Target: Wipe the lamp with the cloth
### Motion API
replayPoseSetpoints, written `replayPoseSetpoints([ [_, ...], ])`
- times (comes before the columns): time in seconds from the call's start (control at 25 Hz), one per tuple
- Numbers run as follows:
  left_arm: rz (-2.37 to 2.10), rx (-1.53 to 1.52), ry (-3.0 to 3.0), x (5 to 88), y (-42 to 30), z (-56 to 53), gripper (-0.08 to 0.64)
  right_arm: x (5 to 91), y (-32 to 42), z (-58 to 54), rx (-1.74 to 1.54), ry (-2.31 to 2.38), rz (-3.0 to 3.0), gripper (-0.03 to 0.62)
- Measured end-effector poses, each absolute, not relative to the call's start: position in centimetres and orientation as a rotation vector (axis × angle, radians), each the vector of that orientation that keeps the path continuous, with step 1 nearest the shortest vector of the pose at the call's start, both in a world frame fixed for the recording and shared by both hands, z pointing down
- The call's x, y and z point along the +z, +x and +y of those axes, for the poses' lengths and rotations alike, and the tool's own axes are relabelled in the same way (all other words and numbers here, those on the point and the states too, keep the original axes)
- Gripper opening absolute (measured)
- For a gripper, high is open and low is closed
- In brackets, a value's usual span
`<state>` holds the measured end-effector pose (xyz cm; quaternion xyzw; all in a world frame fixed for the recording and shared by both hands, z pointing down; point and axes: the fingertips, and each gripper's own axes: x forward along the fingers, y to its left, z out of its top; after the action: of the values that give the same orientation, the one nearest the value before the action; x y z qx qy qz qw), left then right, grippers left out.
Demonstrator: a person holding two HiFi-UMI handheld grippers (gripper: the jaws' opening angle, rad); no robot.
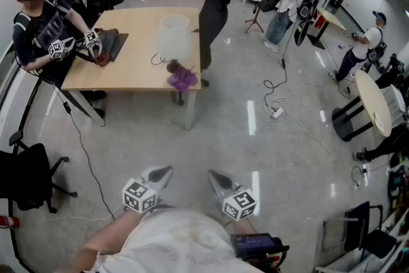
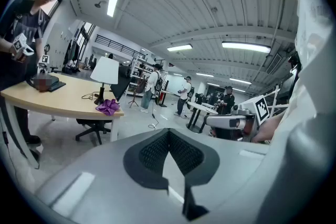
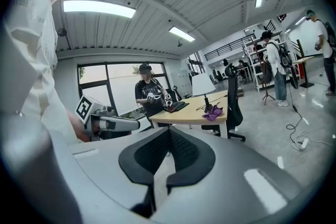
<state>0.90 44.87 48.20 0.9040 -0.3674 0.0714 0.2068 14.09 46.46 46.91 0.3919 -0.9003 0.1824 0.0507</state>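
- Purple cloth lies bunched on the near right corner of a pale wooden table, at the foot of the lamp, which stands upright under a white shade.
- Both lie well apart from the tools, straight ahead across an open stretch of glossy floor. The walk to the table looks to be the coming move, and wiping has not begun.
- The left gripper and right gripper are held low against the wearer's body, jaws pressed together, with nothing between them in either gripper view.
- The cloth sits roughly in line between the two tools, perhaps a shade nearer the left one; either could plausibly take it.
- A black chair stands just behind the lamp, and a second person works with grippers at the table's far left end.
- No brand or wording can be read; only black-and-white square markers show on the marker cubes.
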Motion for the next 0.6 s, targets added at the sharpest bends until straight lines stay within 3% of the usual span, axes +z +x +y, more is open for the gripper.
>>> replayPoseSetpoints([
  [0.6, -0.994, 0.233, 2.528, 48.3, 7.5, 44.5, 0.002, 47.9, 20.1, 47.3, 0.592, 1.259, -2.72, 0.014],
])
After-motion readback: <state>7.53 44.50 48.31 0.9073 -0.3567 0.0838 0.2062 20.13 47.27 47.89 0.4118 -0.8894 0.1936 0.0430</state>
